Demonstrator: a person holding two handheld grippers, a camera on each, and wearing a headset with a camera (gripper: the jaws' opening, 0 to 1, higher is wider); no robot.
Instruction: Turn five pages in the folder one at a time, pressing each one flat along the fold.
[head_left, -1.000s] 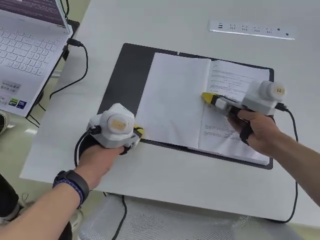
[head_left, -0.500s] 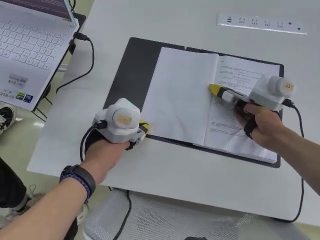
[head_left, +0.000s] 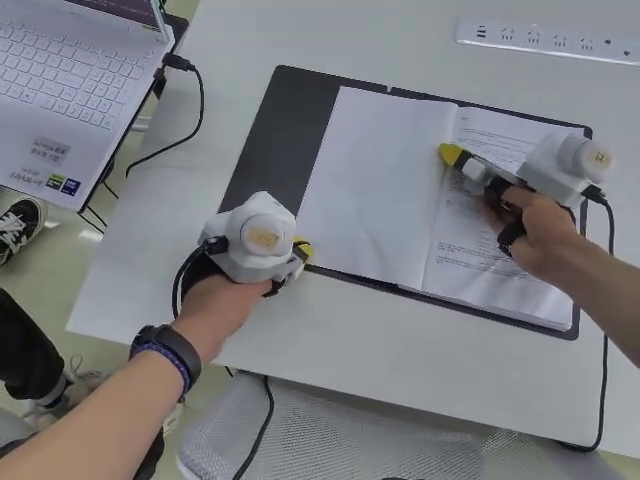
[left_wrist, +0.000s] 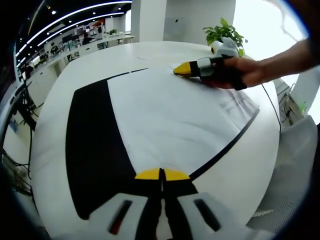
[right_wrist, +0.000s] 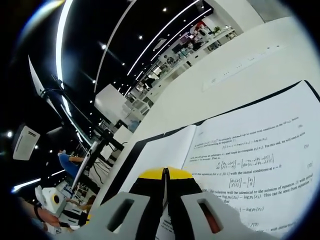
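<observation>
Head view looks down; all share folder

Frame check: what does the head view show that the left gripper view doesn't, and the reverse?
Head view's extras: a laptop, a power strip, a wristband. Left gripper view's extras: a potted plant, ceiling light strips. Shared: the open black folder, its blank page, and the right gripper, yellow tips shut, at the fold.

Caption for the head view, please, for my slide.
Right gripper on the fold of the open folder; left gripper at the near corner of the blank page.
</observation>
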